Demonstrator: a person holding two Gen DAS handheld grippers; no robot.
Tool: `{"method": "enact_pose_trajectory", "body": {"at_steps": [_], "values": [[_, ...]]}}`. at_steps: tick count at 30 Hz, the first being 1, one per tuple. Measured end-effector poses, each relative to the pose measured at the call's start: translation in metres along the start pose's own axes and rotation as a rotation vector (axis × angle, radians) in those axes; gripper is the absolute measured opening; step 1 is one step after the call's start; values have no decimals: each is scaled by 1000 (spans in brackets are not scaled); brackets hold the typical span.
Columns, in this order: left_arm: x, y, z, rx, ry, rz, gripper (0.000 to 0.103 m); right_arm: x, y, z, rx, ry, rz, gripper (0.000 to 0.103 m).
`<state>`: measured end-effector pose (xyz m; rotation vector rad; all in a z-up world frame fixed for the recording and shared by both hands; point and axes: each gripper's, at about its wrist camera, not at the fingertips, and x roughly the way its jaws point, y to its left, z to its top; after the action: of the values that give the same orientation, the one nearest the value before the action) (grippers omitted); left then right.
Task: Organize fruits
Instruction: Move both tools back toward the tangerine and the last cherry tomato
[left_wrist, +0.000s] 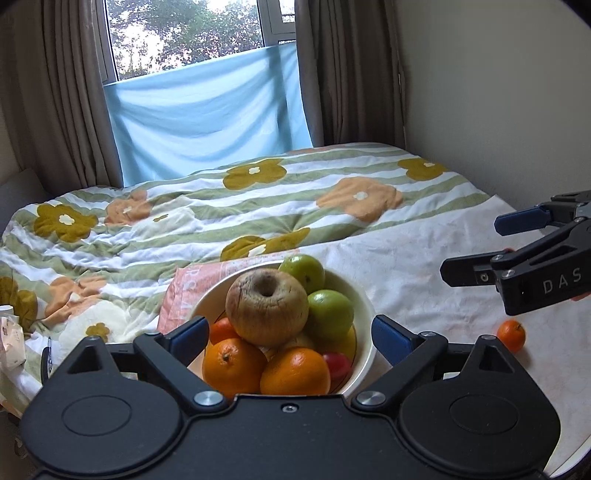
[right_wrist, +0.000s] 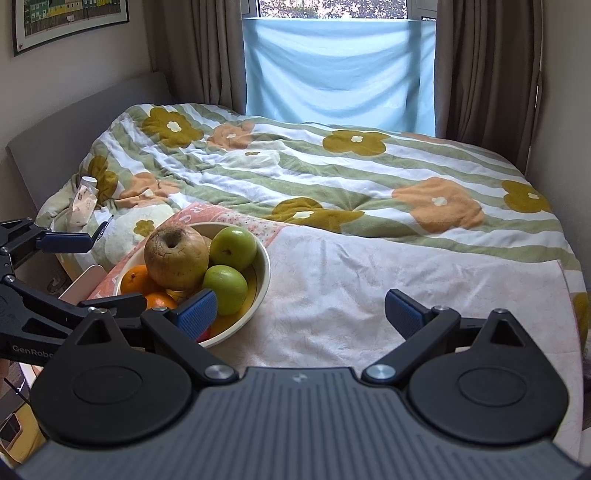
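A cream bowl (left_wrist: 204, 294) stands on a white-covered table, piled with fruit. A big wrinkled brown apple (left_wrist: 267, 306) sits on top, with two green apples (left_wrist: 330, 314) behind and right of it. Two oranges (left_wrist: 234, 367) lie in front, with a small red fruit (left_wrist: 338, 363) beside them. My left gripper (left_wrist: 290, 334) is open just above the bowl's near side, its blue pads clear of the fruit. A small tangerine (left_wrist: 511, 334) lies loose on the cloth to the right. My right gripper (right_wrist: 301, 308) is open and empty, right of the bowl (right_wrist: 264, 254).
Behind the table lies a bed with a flowered, striped quilt (right_wrist: 332, 173). A pink patterned cloth (left_wrist: 177, 295) lies under the bowl. A paper packet (right_wrist: 83, 205) rests on the quilt at the left. Curtains and a blue sheet (left_wrist: 207, 114) hang at the window; a wall stands at the right.
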<state>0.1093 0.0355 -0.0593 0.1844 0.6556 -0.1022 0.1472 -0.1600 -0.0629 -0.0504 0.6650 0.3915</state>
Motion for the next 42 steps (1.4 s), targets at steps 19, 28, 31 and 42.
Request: {"method": "enact_pose_trajectory", "body": {"at_steps": [19, 28, 31, 42], "values": [[-56, -91, 27, -19, -39, -16, 101, -90, -74, -10, -21, 4, -67, 103], [-41, -161, 16, -9, 15, -59, 101, -98, -132, -36, -40, 62, -91, 103], [-31, -179, 12, -18, 28, -68, 101, -91, -150, -42, -48, 80, -91, 103], [28, -213, 0, -118, 167, -59, 85, -46, -200, -50, -56, 155, -37, 103]]}}
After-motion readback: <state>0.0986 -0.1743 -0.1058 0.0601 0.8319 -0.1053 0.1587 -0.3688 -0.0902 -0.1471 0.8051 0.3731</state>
